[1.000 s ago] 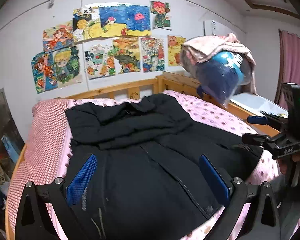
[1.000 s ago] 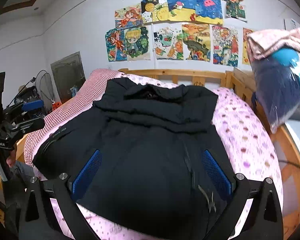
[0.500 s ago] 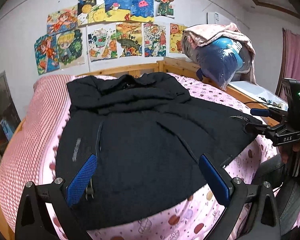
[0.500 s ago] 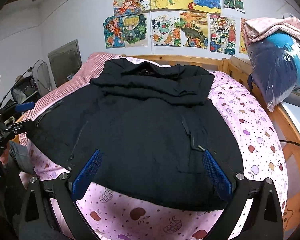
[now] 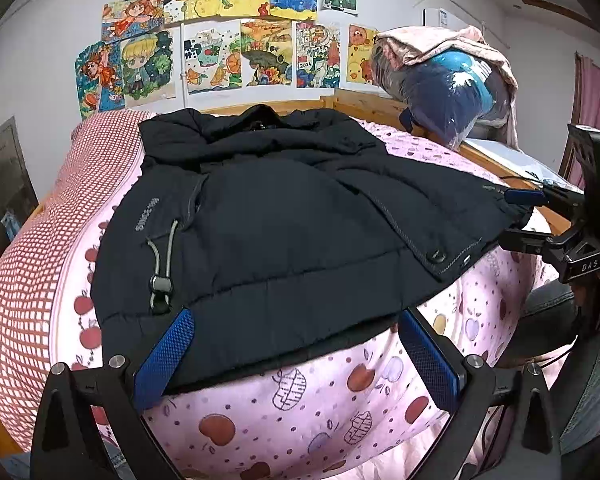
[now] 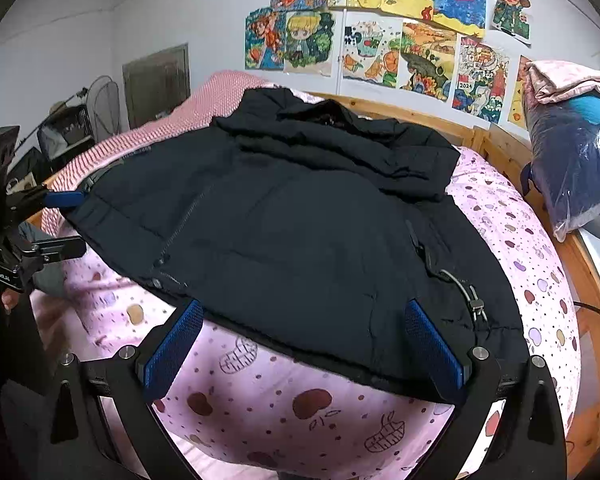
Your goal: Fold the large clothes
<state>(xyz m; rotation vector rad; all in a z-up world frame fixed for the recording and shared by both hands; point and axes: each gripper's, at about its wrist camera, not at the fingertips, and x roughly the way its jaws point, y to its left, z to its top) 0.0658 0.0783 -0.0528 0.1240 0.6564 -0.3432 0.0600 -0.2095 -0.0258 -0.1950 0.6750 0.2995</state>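
Observation:
A large black padded jacket (image 5: 280, 220) lies spread flat, front up, on the bed, with its collar toward the wall. In the left wrist view my left gripper (image 5: 296, 320) is open, its blue pads either side of the near hem by a grey drawcord toggle (image 5: 160, 284). My right gripper (image 5: 516, 216) shows at the jacket's right hem corner, open. In the right wrist view the jacket (image 6: 300, 220) fills the middle, my right gripper (image 6: 304, 312) is open at the hem, and my left gripper (image 6: 76, 220) is open at the jacket's left corner.
The bed has a pink fruit-print sheet (image 5: 300, 412) and a pink checked blanket (image 5: 28, 260) along the left. A wooden bed frame (image 6: 496, 148) runs behind and to the right. A plastic-wrapped blue bundle (image 5: 448, 92) under pink cloth sits at the right. Drawings (image 5: 240, 52) cover the wall.
Both grippers have drawn back toward the near edge of the bed. The hem now lies at my fingertips and the pink sheet shows below it. Both stay open.

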